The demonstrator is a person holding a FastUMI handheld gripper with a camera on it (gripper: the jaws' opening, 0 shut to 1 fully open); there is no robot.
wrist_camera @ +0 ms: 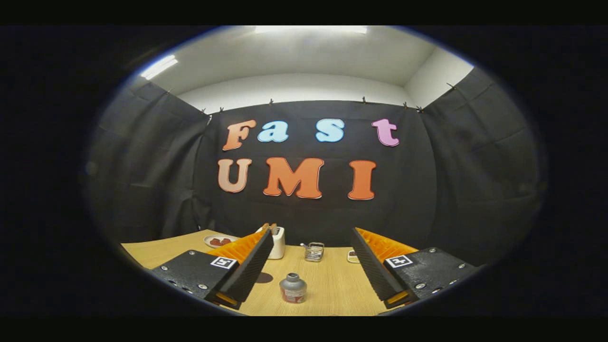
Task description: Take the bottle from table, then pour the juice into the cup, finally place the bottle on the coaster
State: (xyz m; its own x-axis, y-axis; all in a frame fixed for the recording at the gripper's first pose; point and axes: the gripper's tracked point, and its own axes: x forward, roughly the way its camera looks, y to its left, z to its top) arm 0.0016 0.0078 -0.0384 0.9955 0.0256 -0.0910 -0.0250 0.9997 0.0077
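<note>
While jaws gape, bottle (292,288) between, untouched

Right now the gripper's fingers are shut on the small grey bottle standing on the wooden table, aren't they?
Not quite. In the gripper view the gripper is open, its fingers spread wide with nothing pressed between them. The small grey bottle does stand on the wooden table, between the fingers and untouched.

Gripper (311,266) fingers spread wide, bottle (293,288) upright on table (332,285) between them, touching neither. Coaster (264,278) just left of bottle, by left finger. Beyond the fingers: plate (219,241) far left, cup (277,242), wire basket (314,251).
</note>
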